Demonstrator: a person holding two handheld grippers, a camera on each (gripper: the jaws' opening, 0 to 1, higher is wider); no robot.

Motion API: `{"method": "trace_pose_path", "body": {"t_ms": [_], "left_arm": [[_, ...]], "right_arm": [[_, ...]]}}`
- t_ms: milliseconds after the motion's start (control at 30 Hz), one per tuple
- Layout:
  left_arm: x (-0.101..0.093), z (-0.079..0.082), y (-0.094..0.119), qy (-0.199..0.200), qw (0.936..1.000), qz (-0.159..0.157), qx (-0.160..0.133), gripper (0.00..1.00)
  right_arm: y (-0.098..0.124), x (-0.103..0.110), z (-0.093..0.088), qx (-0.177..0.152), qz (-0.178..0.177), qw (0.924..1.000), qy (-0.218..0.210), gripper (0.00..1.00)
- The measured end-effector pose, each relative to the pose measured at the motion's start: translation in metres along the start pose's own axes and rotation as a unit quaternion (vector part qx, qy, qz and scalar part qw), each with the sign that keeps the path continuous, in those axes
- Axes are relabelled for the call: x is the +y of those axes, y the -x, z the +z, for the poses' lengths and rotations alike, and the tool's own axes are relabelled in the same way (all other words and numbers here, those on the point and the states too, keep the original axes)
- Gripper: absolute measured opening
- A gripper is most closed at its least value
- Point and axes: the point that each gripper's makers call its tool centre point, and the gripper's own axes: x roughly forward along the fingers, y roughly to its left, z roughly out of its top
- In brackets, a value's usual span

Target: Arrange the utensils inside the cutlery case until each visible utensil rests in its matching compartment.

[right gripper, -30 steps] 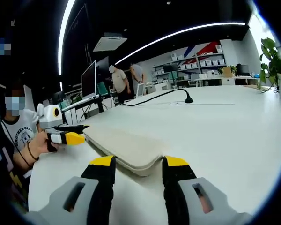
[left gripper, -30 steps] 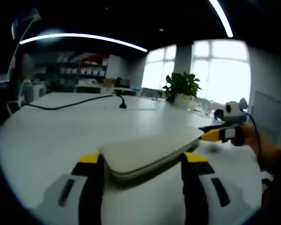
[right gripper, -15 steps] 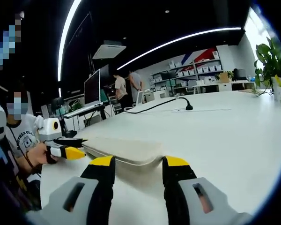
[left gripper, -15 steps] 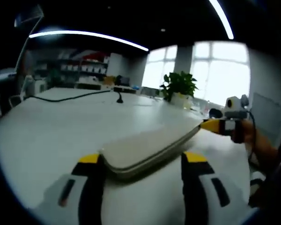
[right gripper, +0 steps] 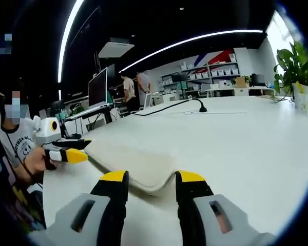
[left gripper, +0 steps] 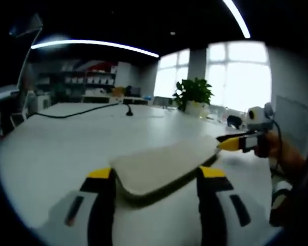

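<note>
A flat beige cutlery case (left gripper: pixel 161 166), lid closed, lies on the white table (left gripper: pixel 66 138). In the left gripper view its near end sits between the yellow-tipped jaws of my left gripper (left gripper: pixel 155 177), which stand wide apart. My right gripper (left gripper: pixel 231 143) reaches the case's far end from the right, held by a hand. In the right gripper view the same case (right gripper: pixel 131 161) runs from my right gripper (right gripper: pixel 151 179), open at its near corner, towards my left gripper (right gripper: pixel 68 152) at the far end. No utensils are visible.
A black cable and plug (right gripper: pixel 195 106) lie on the table further back. A potted plant (left gripper: pixel 195 97) stands near the windows. A seated person (right gripper: pixel 18 148) holds the grippers; two people (right gripper: pixel 133 89) stand by desks and a monitor.
Both views have shifted slightly with the hands, dipping low half a second ago and rising again. The case's near ends stay at the jaws. Jaw spacing is unchanged.
</note>
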Motion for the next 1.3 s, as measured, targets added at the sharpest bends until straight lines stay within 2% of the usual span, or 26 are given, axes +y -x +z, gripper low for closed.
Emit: {"method": "trace_pose_path", "body": {"t_ms": [133,233,400,600,667,700,767,867,933,1067,1100,1133,1167,1200,1300], "left_arm": [[0.0,-0.003,-0.002,0.0,1.0,0.007,0.006,0.66],[0.004,-0.008,-0.004,-0.003,0.9998,0.012,0.018,0.61],[0.005,-0.01,-0.006,0.009,0.9998,0.001,0.019,0.6],[0.005,-0.012,-0.008,0.013,0.9997,0.0,0.02,0.6],[0.007,-0.016,-0.007,0.009,0.9994,0.004,0.033,0.58],[0.008,-0.017,-0.006,0.002,0.9993,0.004,0.038,0.57],[0.009,-0.013,0.001,-0.001,0.9996,0.006,0.029,0.56],[0.017,-0.01,0.013,0.003,0.9996,0.013,0.026,0.57],[0.025,-0.008,0.021,0.004,0.9993,0.026,0.026,0.57],[0.043,0.015,0.044,0.01,0.9986,0.051,-0.005,0.56],[0.047,0.024,0.05,0.004,0.9986,0.052,-0.013,0.54],[0.058,0.034,0.057,0.001,0.9972,0.071,-0.022,0.49],[0.069,0.044,0.065,-0.005,0.9948,0.097,-0.031,0.45],[0.078,0.059,0.074,-0.032,0.9918,0.115,-0.045,0.44],[0.086,0.085,0.093,-0.063,0.9864,0.141,-0.056,0.48]], "right_arm": [[0.0,-0.002,-0.001,0.002,0.0,1.0,-0.002,0.37],[0.0,-0.005,-0.004,0.0,0.0,0.9999,-0.016,0.38],[0.001,-0.009,-0.005,-0.008,0.018,0.9991,-0.038,0.36],[0.0,-0.008,-0.006,-0.01,0.023,0.999,-0.038,0.36],[0.001,-0.007,-0.007,-0.005,0.032,0.9991,-0.029,0.36],[0.006,-0.011,-0.005,-0.002,0.025,0.9997,-0.005,0.33],[0.019,-0.024,0.013,-0.041,-0.007,0.9988,0.025,0.3],[0.036,-0.03,0.024,-0.057,-0.01,0.998,0.025,0.31],[0.045,-0.038,0.031,-0.067,-0.034,0.9965,0.037,0.31],[0.065,-0.043,0.048,-0.097,-0.063,0.9918,0.054,0.33],[0.072,-0.04,0.056,-0.116,-0.061,0.9904,0.044,0.32],[0.077,-0.041,0.059,-0.121,-0.066,0.9897,0.038,0.32],[0.084,-0.044,0.063,-0.128,-0.08,0.9879,0.034,0.32],[0.092,-0.048,0.069,-0.134,-0.099,0.9853,0.039,0.32],[0.12,-0.057,0.087,-0.153,-0.152,0.975,0.051,0.33]]}}
